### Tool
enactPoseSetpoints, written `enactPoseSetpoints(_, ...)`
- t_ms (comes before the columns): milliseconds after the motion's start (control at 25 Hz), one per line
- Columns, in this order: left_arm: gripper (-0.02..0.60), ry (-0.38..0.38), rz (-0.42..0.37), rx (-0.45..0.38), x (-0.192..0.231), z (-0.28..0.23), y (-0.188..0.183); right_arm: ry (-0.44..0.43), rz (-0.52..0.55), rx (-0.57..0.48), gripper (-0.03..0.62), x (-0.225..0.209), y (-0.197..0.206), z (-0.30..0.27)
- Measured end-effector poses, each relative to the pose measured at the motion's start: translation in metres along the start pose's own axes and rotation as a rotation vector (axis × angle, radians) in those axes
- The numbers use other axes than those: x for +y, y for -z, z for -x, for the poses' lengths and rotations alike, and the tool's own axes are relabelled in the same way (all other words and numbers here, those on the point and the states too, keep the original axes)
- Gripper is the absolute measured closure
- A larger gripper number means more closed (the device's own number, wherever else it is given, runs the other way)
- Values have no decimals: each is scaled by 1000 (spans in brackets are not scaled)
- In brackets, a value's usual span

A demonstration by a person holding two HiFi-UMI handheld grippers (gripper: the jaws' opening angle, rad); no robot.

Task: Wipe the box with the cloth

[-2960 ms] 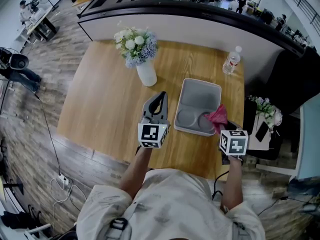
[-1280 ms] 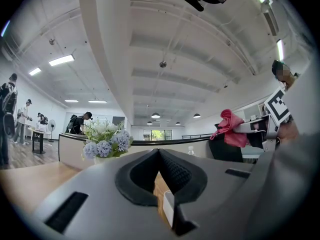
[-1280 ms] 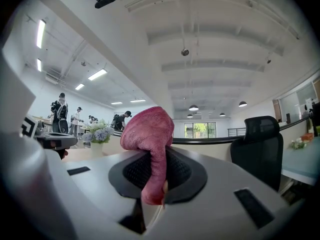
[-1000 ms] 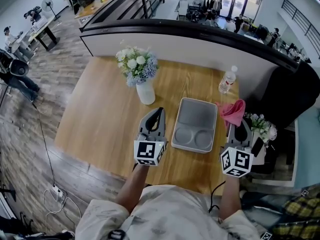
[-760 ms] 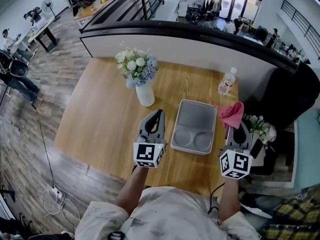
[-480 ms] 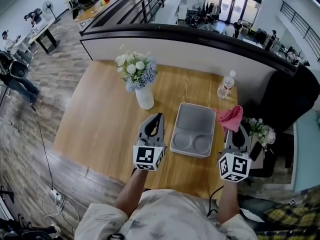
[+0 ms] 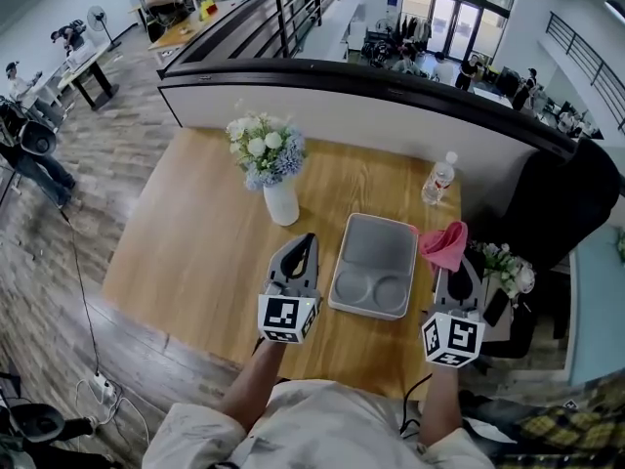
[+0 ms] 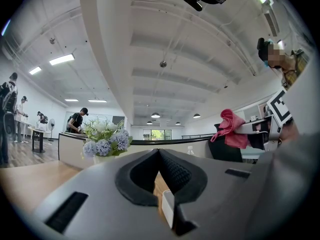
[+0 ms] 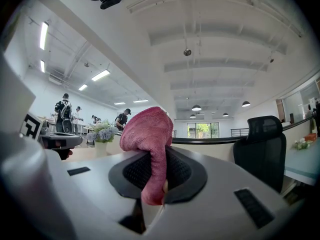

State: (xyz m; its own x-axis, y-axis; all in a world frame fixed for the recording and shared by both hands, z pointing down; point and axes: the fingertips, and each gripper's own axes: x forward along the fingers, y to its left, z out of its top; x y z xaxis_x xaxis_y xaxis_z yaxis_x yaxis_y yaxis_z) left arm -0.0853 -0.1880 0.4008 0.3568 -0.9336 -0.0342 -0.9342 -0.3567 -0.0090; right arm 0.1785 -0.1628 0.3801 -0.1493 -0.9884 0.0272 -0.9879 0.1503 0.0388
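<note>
While the right gripper (image 7: 456,268) is pinching the cloth (image 7: 444,245) between its 2 jaws, the box (image 7: 379,245) is sitting just to its left, probably needing a flat, pressed sweep; the left gripper (image 7: 305,246) is waiting closed, empty.

Fuzzy pink cloth (image 7: 444,245), matt grey plastic box (image 7: 377,245), smooth wooden table (image 7: 195,233).

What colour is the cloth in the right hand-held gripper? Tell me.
Pinkish red. The cloth shows best in the right gripper view.
</note>
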Motion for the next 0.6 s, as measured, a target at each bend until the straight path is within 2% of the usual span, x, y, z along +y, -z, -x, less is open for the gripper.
enactPoseSetpoints(600,572,-3,5,13,0,6,1,0,-3,17,530,2,5,7)
